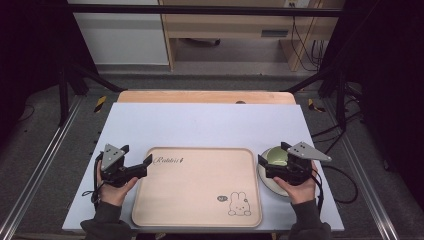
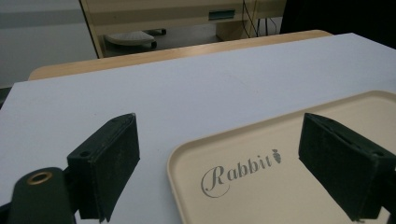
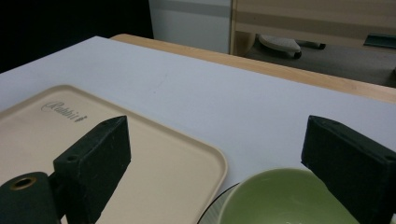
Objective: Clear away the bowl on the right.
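A table (image 1: 200,122) with a pale blue-white top carries a beige tray (image 1: 197,187) at the middle of its near edge. Just beside the tray, towards the near right corner, a white plate (image 1: 265,182) lies on the table with a green bowl (image 1: 276,156) on it.

Wooden desk (image 1: 235,22) stands behind, grey floor (image 1: 50,145) around.

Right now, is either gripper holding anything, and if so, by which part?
Nothing is held. The left gripper stands open over the tray's corner, and the right gripper is open above the green cup, pads clear of it.
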`<act>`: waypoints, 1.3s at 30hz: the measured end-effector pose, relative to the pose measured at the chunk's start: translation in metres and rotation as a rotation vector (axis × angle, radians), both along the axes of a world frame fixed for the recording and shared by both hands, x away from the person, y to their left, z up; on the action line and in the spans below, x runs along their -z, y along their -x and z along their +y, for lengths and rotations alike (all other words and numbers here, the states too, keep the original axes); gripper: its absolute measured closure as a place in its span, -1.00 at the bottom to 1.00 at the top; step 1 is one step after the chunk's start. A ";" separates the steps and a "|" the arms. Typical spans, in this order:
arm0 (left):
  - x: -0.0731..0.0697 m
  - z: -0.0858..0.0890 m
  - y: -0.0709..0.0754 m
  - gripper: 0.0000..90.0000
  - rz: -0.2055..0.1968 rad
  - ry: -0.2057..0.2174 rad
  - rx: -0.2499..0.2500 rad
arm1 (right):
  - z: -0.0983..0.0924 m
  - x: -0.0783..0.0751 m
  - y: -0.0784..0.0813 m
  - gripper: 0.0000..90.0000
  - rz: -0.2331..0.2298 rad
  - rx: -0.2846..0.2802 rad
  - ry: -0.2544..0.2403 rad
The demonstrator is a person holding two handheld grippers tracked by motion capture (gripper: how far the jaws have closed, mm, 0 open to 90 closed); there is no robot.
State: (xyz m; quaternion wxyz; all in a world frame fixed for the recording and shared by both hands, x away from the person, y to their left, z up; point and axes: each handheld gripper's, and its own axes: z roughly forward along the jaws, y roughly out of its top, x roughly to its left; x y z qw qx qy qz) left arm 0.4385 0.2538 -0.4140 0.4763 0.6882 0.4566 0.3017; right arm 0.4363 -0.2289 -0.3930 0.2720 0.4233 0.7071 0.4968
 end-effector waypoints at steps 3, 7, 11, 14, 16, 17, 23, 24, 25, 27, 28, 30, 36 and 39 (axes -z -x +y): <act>0.000 -0.001 0.000 -0.73 0.002 -0.003 0.002 | -0.002 -0.002 0.001 -0.81 0.000 -0.001 -0.010; 0.000 -0.001 0.000 -0.73 0.002 -0.006 0.004 | -0.007 -0.004 0.001 -0.81 -0.006 0.014 -0.003; 0.000 -0.001 0.000 -0.73 0.001 -0.005 0.000 | -0.015 -0.007 0.002 -0.82 -0.009 0.033 -0.009; 0.000 -0.002 0.001 -0.73 -0.003 -0.013 0.001 | -0.021 -0.009 0.004 -0.82 -0.012 0.046 -0.007; 0.000 -0.004 0.002 -0.73 -0.008 -0.017 0.002 | -0.025 -0.011 0.004 -0.81 -0.013 0.059 -0.001; 0.000 -0.004 0.002 -0.73 -0.008 -0.020 0.003 | -0.027 -0.011 0.005 -0.81 -0.014 0.065 0.003; 0.000 -0.004 0.002 -0.73 -0.006 -0.024 0.001 | -0.036 -0.011 0.006 -0.76 -0.011 0.084 0.016; 0.000 -0.004 0.002 -0.73 -0.005 -0.030 0.003 | -0.037 -0.010 0.006 -0.76 -0.012 0.089 0.023; 0.000 -0.004 0.002 -0.73 -0.005 -0.030 0.003 | -0.038 -0.009 0.006 -0.75 -0.008 0.095 0.024; 0.000 -0.004 0.002 -0.73 -0.005 -0.030 0.004 | -0.039 -0.009 0.005 -0.74 -0.003 0.107 0.044; 0.000 -0.004 0.002 -0.73 -0.007 -0.027 0.002 | -0.041 -0.007 0.004 -0.70 0.001 0.119 0.050; 0.000 -0.003 0.002 -0.73 -0.008 -0.023 -0.001 | -0.042 -0.006 0.003 -0.69 0.005 0.121 0.051; 0.000 -0.002 0.001 -0.73 -0.007 -0.024 -0.002 | -0.048 0.005 -0.003 -0.68 0.050 0.130 0.069; 0.000 -0.002 0.001 -0.73 -0.004 -0.024 0.000 | -0.049 0.008 -0.005 -0.68 0.064 0.142 0.080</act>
